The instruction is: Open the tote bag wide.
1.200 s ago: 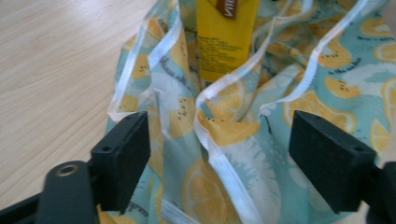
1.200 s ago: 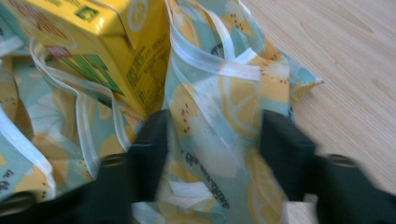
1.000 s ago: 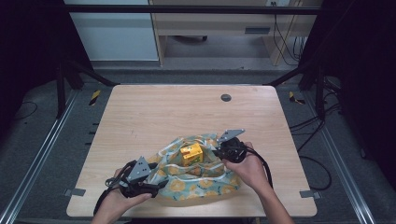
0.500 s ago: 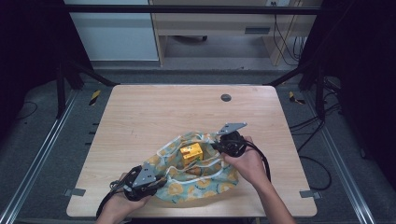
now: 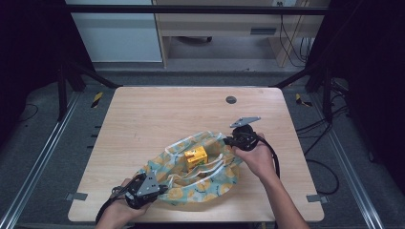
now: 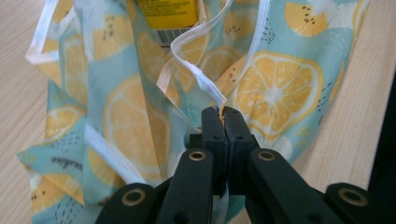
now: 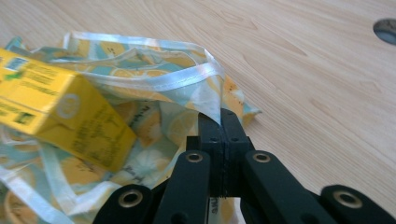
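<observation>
A light blue cloth bag (image 5: 200, 176) printed with lemon slices lies spread on the wooden table (image 5: 157, 114), near its front edge. A yellow carton (image 5: 196, 157) rests inside the bag's mouth. My left gripper (image 5: 160, 189) is at the bag's front left, shut on the cloth and white trim (image 6: 222, 108). My right gripper (image 5: 228, 141) is at the bag's far right, shut on the white-trimmed rim (image 7: 215, 113). In the right gripper view the yellow carton (image 7: 60, 116) lies to the left of the jaws, tilted. The carton's lower edge (image 6: 170, 14) shows at the top of the left gripper view.
A dark round hole (image 5: 231, 99) sits in the table toward the far right. Bare wood spreads across the far half of the table. Cables (image 5: 329, 167) trail off the right side, and metal rails (image 5: 43, 157) flank the table.
My left gripper has drawn back toward the table's front left corner with the bag's edge, stretching the cloth. My right gripper has shifted slightly away, holding the rim.
</observation>
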`<state>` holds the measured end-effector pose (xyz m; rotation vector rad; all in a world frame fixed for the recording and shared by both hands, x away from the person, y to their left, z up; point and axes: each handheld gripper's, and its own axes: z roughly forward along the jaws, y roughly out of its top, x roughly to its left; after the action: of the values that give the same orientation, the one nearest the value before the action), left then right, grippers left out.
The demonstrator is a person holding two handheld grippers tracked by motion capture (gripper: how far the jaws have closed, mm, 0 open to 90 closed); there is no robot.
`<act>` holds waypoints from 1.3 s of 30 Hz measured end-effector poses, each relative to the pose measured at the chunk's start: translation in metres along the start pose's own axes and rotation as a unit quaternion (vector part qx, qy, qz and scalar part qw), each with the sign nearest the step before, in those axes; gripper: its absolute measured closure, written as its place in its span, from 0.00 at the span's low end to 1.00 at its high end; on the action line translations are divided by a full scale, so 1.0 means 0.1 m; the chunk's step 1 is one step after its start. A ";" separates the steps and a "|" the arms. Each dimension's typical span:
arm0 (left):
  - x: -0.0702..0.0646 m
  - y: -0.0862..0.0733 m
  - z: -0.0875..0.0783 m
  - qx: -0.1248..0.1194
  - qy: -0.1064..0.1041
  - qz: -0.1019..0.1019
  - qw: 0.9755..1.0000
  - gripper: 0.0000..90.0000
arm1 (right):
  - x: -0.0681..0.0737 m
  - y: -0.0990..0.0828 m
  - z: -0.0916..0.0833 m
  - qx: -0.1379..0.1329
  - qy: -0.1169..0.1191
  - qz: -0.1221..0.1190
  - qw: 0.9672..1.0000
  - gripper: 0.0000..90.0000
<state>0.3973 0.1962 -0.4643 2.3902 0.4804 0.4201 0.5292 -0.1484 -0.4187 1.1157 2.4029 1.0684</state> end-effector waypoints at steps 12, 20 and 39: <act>0.08 -0.09 -0.01 0.011 0.010 -0.009 1.000 0.99 | -0.18 -0.24 0.13 0.010 -0.009 0.040 0.999 1.00; 0.13 -0.15 0.00 0.010 0.008 -0.021 1.000 0.99 | -0.21 -0.34 0.14 0.022 -0.021 0.029 0.999 1.00; 0.14 -0.19 0.03 0.022 -0.008 -0.023 0.999 1.00 | -0.17 -0.39 0.24 0.074 -0.039 0.001 0.997 1.00</act>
<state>0.4065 0.2141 -0.4766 2.4178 0.5420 0.3744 0.5318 -0.1655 -0.4649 1.1834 2.4520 0.8429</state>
